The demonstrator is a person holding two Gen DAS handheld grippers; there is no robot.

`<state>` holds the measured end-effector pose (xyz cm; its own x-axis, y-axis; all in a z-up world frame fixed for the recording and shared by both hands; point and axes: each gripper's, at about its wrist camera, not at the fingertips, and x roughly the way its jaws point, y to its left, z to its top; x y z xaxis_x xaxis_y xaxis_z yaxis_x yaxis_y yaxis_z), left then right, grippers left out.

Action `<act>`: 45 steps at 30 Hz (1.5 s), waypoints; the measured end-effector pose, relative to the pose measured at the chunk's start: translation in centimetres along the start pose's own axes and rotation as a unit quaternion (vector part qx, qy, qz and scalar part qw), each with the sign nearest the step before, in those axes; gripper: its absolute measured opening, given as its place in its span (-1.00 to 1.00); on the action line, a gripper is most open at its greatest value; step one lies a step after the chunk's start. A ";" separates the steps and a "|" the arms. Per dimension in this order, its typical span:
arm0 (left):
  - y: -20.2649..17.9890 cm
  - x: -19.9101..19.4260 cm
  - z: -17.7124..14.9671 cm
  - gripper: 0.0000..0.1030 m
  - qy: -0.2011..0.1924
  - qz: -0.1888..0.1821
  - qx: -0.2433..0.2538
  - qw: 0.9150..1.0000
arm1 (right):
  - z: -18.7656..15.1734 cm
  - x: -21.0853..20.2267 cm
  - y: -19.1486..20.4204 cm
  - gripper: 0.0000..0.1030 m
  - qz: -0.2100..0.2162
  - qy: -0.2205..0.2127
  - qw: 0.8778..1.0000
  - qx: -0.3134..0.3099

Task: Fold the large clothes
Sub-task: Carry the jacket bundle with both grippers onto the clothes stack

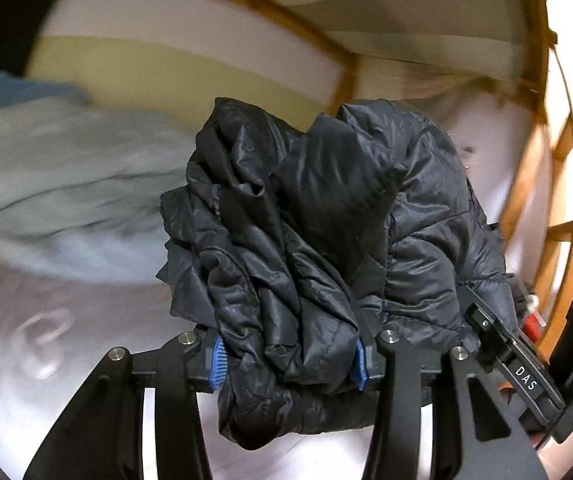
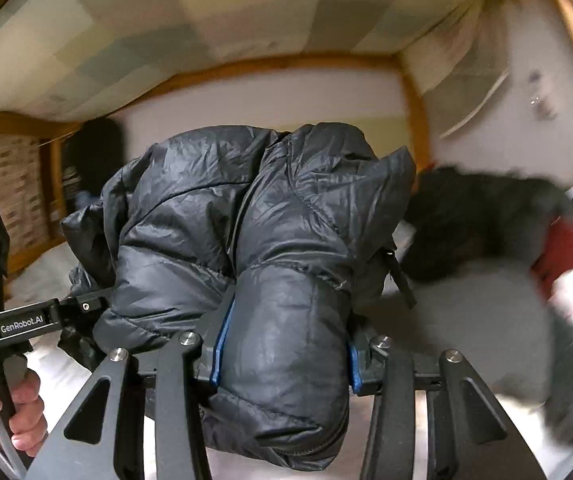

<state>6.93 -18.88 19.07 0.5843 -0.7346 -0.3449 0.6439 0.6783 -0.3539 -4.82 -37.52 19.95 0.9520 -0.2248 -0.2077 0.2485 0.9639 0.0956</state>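
Black quilted puffer jacket (image 1: 326,248) bunched up and lifted above the bed (image 1: 66,360), held at 2 spots. Left gripper (image 1: 289,360) jaws clenched on a thick fold of the jacket, blue pads (image 1: 218,362) pressed into the fabric on both sides. Right gripper (image 2: 282,356) jaws likewise clamped around a padded roll of the same jacket, zipper pull (image 2: 402,280) dangling beside it. Blurred pale blue cloth (image 1: 58,184) toward the bed's left side. Dark garment with red patch (image 2: 518,232) lying toward the bed's right side. Wooden bed frame (image 1: 318,36) behind.
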 end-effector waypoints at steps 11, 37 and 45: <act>-11.1 15.6 0.9 0.00 0.023 -0.077 0.050 0.995 | 1.5 2.3 -15.5 -0.09 -0.155 0.000 0.981 0.117; -7.0 13.3 -2.7 1.00 -0.096 0.044 0.101 0.989 | -1.0 1.1 -18.4 0.99 -0.230 -0.033 0.967 0.103; -4.8 7.1 -1.7 1.00 -0.128 0.088 0.112 0.981 | -1.5 0.3 -11.2 0.99 -0.152 -0.026 0.986 0.061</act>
<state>7.15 -27.35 16.84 0.7828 -0.6054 -0.1438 0.5975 0.7958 -0.0982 -7.55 -48.21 17.32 0.8371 -0.5108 -0.1957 0.5406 0.8272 0.1534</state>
